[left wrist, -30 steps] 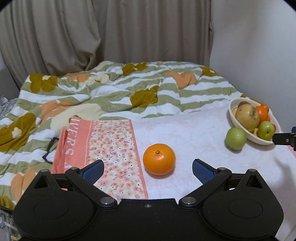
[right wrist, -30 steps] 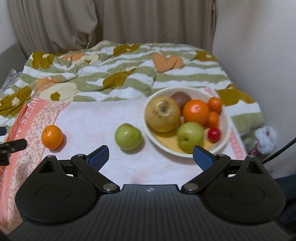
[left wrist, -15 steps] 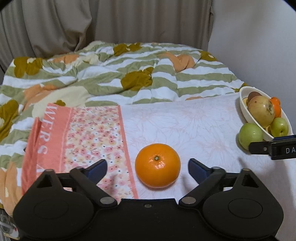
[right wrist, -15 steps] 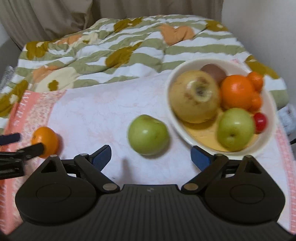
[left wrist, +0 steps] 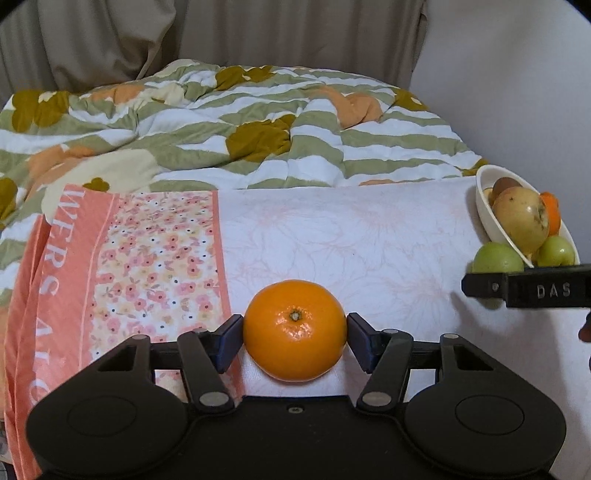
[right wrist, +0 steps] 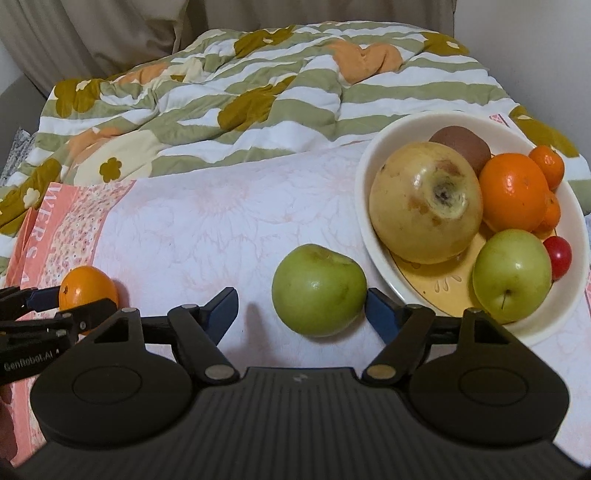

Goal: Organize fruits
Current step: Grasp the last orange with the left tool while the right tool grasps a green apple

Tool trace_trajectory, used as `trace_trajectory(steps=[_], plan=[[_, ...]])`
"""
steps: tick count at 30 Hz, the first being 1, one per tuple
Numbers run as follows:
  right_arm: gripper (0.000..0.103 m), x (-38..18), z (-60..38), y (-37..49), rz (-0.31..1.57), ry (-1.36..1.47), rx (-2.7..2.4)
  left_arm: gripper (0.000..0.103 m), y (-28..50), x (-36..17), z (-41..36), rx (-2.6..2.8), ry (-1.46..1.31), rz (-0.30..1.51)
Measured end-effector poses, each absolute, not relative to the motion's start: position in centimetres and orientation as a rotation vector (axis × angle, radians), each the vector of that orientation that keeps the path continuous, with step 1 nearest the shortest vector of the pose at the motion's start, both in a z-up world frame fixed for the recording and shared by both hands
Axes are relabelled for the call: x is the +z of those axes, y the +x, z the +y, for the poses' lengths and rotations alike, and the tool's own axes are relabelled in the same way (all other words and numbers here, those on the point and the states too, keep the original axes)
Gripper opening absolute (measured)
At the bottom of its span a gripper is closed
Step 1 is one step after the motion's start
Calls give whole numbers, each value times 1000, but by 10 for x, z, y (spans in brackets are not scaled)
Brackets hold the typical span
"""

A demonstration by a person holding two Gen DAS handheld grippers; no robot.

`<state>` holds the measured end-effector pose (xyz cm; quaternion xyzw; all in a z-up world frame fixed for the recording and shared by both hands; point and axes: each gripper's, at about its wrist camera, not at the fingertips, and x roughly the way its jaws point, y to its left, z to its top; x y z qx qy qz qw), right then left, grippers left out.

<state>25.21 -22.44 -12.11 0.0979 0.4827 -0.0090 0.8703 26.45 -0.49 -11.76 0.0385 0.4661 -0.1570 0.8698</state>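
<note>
Left wrist view: the left gripper has its fingers pressed against both sides of an orange, which sits on the pale floral cloth spread over the bed.
Cloth border: a salmon band with white lettering and small flowers runs along the cloth's left edge.
Far right: the white bowl holds a large yellow fruit; a green apple lies just outside its rim, partly hidden by the right gripper's black finger.
Background: a rumpled green-striped quilt and beige curtains.

Right wrist view: the right gripper stands with its fingers spread around the green apple; the right pad is touching or nearly touching the fruit, the left pad is clearly apart from it.
Apple's place: on the cloth, just beside the bowl.
Bowl contents: the yellow fruit, a brown kiwi, a large orange fruit, small mandarins, a second green apple and a red cherry tomato.
Lower left: the left gripper grips the orange.
</note>
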Motion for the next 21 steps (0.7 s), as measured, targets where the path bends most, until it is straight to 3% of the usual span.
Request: trace_trajectory(steps=[9, 11, 21], plan=[[78, -125, -225, 261, 1012, 207, -33, 64, 258, -117, -1, -300, 95, 968], [69, -125, -226, 260, 1004, 206, -33, 64, 256, -116, 2, -294, 87, 967], [69, -104, -229, 241, 945, 208, -33, 64, 237, -90, 5, -280, 85, 910]])
